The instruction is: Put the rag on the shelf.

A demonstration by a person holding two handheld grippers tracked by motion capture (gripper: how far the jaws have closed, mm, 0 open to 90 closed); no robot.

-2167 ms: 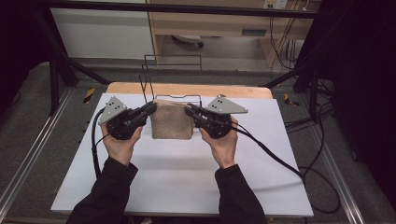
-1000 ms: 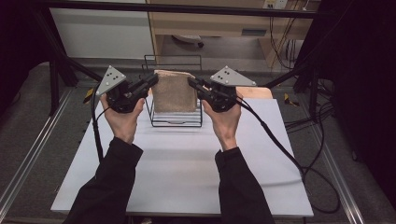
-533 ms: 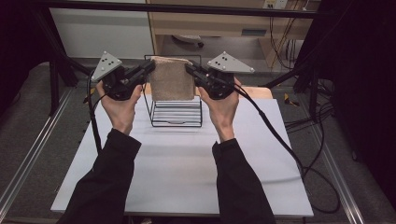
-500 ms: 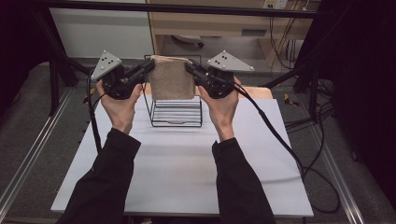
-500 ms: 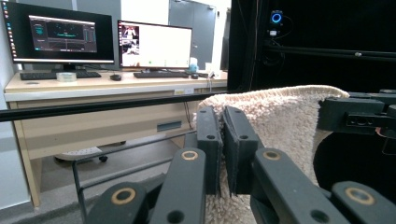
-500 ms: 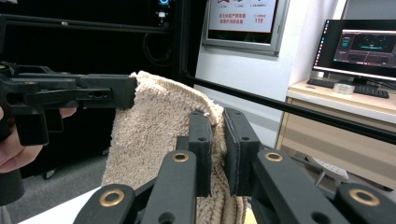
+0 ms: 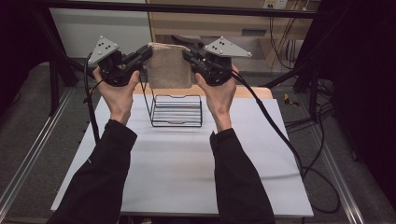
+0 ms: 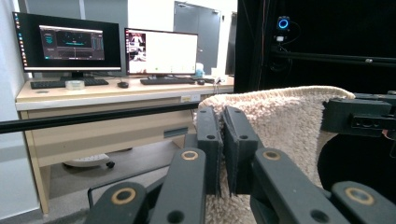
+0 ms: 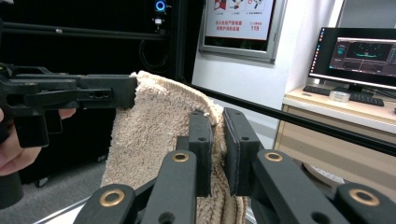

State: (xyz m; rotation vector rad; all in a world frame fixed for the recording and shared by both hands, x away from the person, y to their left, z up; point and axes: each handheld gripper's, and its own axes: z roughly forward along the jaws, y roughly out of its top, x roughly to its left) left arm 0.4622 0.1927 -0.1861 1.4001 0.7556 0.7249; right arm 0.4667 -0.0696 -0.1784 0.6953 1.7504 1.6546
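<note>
A person is holding a beige towel (image 7: 169, 65) up in the air above the far edge of a white worktop (image 7: 187, 168), one upper corner in each gripper. In the high view, the left gripper (image 7: 148, 50) is pinching the towel's corner at about 10 o'clock from the towel's middle, and the right gripper (image 7: 186, 52) is pinching the opposite corner at about 2 o'clock. Both sets of fingers are standing narrow, clamped onto the terry cloth, as each gripper view shows close up: the left gripper (image 8: 222, 140) and the right gripper (image 9: 217, 140) each have a fold of towel squeezed between their pads. The towel is hanging flat and upright between them. At 6 o'clock from the towel, a black wire rack (image 7: 176, 111) is standing on the worktop, clear of the cloth. A black cable (image 7: 280, 135) is trailing from the right gripper across the worktop.
</note>
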